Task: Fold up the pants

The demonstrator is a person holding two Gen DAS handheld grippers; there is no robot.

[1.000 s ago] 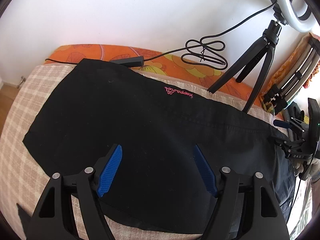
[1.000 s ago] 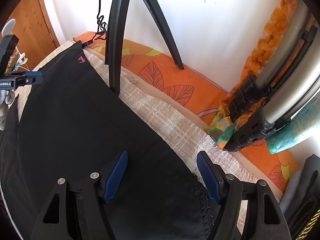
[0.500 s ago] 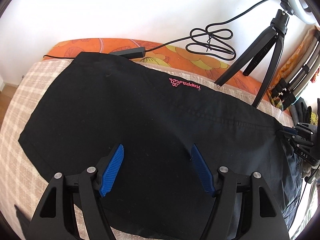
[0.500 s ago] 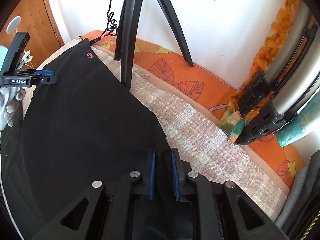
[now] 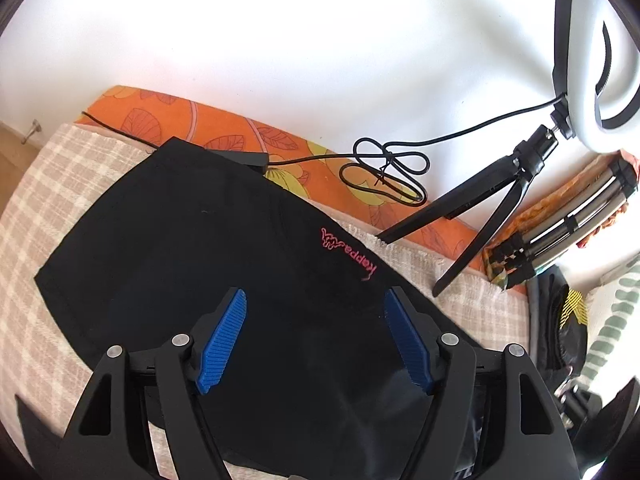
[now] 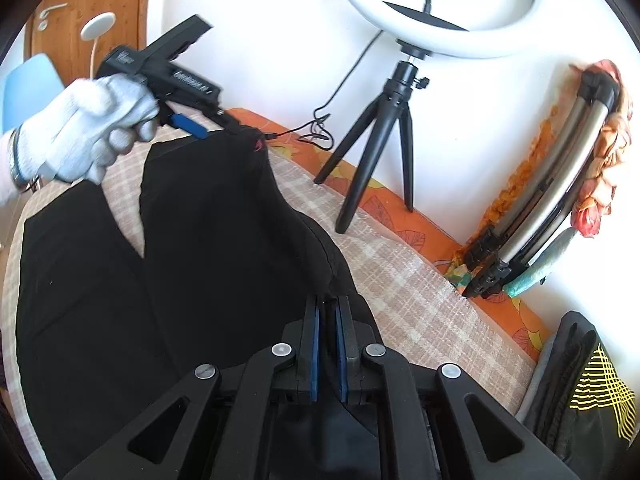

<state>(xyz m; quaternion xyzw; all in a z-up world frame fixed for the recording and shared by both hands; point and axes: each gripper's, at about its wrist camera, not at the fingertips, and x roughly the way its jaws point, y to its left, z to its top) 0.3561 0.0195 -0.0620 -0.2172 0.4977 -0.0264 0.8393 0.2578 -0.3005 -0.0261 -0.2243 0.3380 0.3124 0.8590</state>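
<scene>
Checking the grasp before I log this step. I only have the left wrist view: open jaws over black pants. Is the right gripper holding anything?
Observer: Yes. The right gripper is shut on an edge of the pants, with fabric pinched between its pads.
Operator: Cloth flat or lifted there?
Observer: Lifted. A ridge of cloth rises off the checked blanket to the closed pads.
Operator: Pants lying as one sheet?
Observer: No. The right wrist view shows a V-shaped gap of blanket between two black panels, below the gloved hand that holds the left gripper.
</scene>
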